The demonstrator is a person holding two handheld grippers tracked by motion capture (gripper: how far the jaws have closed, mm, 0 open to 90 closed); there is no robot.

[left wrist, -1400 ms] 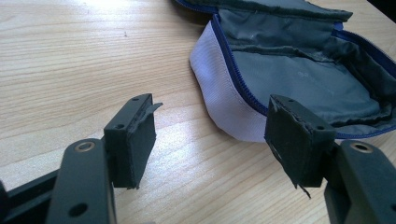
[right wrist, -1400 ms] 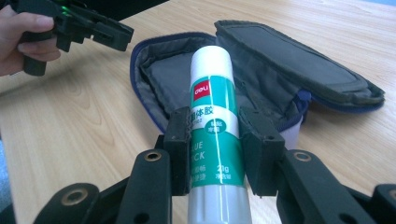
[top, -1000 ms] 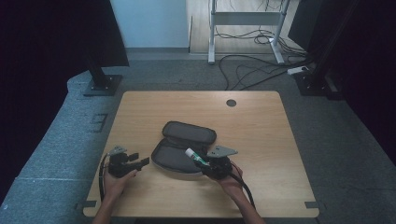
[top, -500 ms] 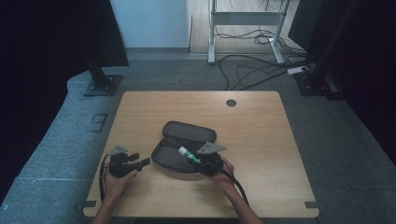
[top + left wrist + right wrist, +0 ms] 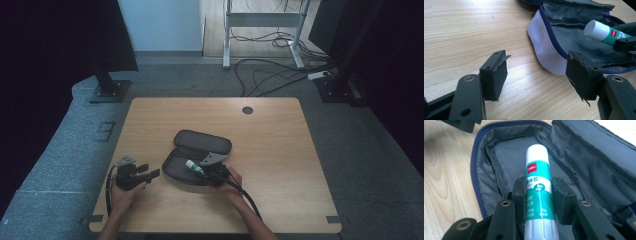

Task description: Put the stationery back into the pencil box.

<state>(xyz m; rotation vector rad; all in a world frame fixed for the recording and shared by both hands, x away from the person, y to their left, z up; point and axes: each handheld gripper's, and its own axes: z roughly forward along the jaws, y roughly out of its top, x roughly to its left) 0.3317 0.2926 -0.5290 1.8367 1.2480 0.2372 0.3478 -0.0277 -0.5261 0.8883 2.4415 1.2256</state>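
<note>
One glue stick (image 5: 537, 182) is clamped in the right gripper (image 5: 204, 170) above the open pencil case (image 5: 195, 157) (white cap pointing into the grey lining), so the pick-up looks done and the drop is left. The left gripper (image 5: 150, 173) rests wide and empty on the worktop (image 5: 280, 150) just beside the case.
</note>
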